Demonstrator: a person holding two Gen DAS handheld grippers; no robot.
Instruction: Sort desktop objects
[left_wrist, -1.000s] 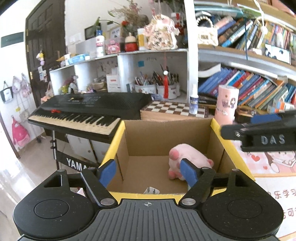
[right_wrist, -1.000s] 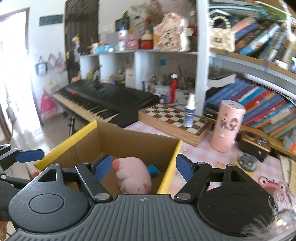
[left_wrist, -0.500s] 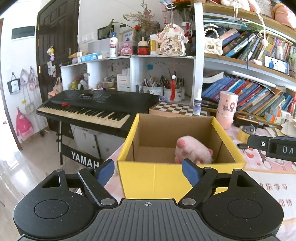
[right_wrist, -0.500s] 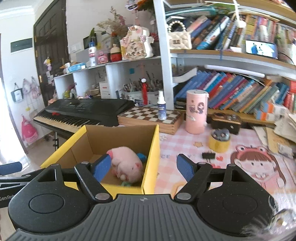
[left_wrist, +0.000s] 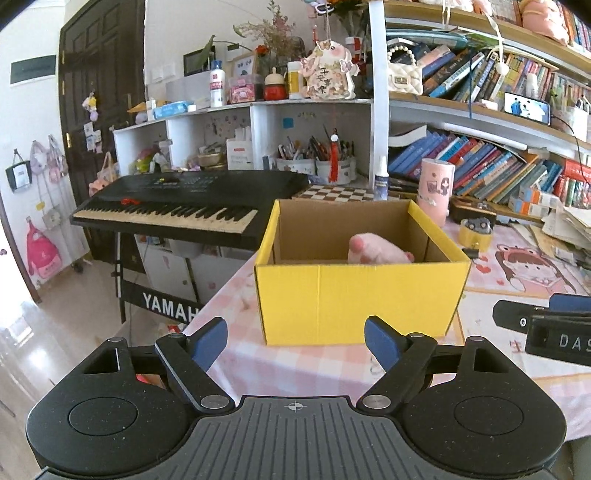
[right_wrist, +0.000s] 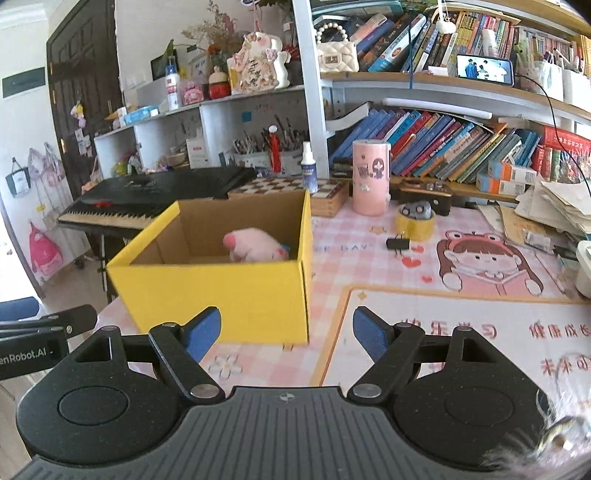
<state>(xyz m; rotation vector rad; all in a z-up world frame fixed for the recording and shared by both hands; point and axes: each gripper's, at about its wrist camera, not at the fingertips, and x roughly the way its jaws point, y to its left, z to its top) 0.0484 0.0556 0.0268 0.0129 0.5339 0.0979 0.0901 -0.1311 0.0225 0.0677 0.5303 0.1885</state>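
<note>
We note the yellow box (left_wrist: 360, 299) standing on the pink checked desk cover (right_wrist: 373, 258), near the desk's left edge, open at the top. Inside it lies a pink plush toy (right_wrist: 253, 248), on its side against the far right wall; a scrap of something blue shows just behind it, too hidden to name.

Left gripper (left_wrist: 295, 339): fingers spread wide, nothing between them, held short of the box's near wall. The last step of its figures is too small to call the jaws moving. Right gripper (right_wrist: 286, 330): fingers likewise apart and empty, hanging before the box's near right corner. Neither touches anything.

Done, as we judge it: at least the plush is sorted into the box.

Left, as far as we see: a yellow tape roll (right_wrist: 414, 226) with a small grey object (right_wrist: 416, 210) sitting on top of it, and a black binder clip (right_wrist: 398, 243) just in front of the roll, all lying on the cover to the right of the box, well apart from both grippers. A tall pink canister (right_wrist: 370, 178) and a small spray bottle (right_wrist: 308, 168) stand further back, the bottle on the chessboard (right_wrist: 295, 190); whether these belong to the sorting we cannot tell.

Our reading: the task is partway, both hands free for the next pick. The clip and the roll look the likeliest candidates for the right side.
</note>
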